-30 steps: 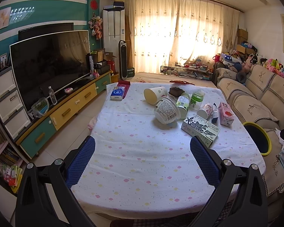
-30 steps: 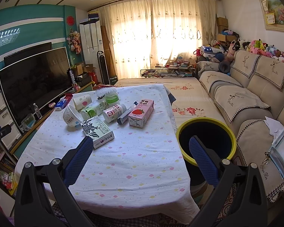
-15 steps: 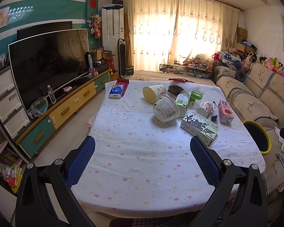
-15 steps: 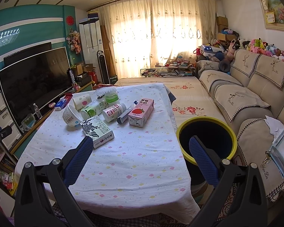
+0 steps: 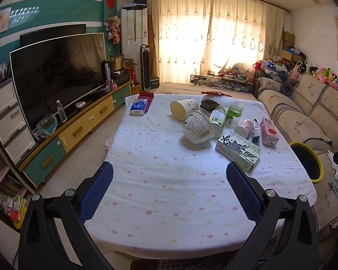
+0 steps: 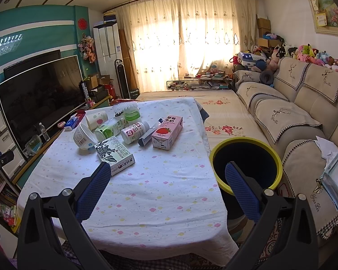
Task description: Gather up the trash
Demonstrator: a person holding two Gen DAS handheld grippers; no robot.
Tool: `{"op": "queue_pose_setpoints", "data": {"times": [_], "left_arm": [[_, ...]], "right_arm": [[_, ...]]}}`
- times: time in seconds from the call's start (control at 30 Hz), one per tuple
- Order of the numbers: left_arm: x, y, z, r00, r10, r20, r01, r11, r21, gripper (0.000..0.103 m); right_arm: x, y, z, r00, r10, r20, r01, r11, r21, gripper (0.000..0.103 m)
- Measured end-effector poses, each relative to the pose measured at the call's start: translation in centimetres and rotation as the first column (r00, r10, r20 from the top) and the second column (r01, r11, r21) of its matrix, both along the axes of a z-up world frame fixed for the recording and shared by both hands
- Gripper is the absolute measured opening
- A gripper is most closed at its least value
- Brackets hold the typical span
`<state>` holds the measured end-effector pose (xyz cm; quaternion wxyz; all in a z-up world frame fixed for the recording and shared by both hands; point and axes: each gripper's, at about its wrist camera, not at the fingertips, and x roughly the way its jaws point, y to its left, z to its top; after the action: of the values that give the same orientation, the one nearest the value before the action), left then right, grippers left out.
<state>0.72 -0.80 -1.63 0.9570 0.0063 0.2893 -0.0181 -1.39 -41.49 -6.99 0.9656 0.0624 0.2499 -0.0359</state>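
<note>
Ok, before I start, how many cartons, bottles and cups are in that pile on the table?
Cartons: 3 - floral carton, strawberry milk carton, small blue carton
Bottles: 3 - green-label bottle, clear green bottle, small white bottle
Cups: 2 - paper cup, white tub
Total: 8

Bare tablecloth point(image 5: 169, 180) across the whole near half, open to either gripper. Farther back, blocked by a touching cluster: box point(image 5: 238, 151), bowl point(image 5: 197, 129), cup point(image 5: 184, 108), bottles point(image 5: 217, 119), pink carton point(image 6: 167, 132). Open gap between box and carton. Bin point(image 6: 245, 164) mouth unobstructed, just beside the table's right edge.
</note>
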Motion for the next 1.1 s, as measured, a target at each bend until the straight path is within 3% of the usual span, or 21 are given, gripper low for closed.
{"op": "queue_pose_setpoints", "data": {"times": [0.73, 0.9, 1.1], "left_arm": [[2.1, -0.1, -1.6, 0.999, -0.005, -0.049, 0.004, 1.0, -0.02, 0.099], [3.1, -0.5, -2.4, 0.998, -0.017, -0.063, 0.015, 1.0, -0.024, 0.099], [4.3, -0.9, -3.2, 0.997, -0.032, -0.074, 0.031, 0.999, -0.021, 0.099]], "right_arm": [[2.1, 0.2, -2.6, 0.998, 0.004, -0.057, -0.003, 1.0, 0.015, 0.097], [4.8, 0.2, -3.0, 0.999, 0.001, -0.037, 0.0, 1.0, 0.022, 0.097], [10.4, 0.0, -4.4, 0.997, -0.02, -0.075, 0.022, 0.999, 0.024, 0.097]]}}
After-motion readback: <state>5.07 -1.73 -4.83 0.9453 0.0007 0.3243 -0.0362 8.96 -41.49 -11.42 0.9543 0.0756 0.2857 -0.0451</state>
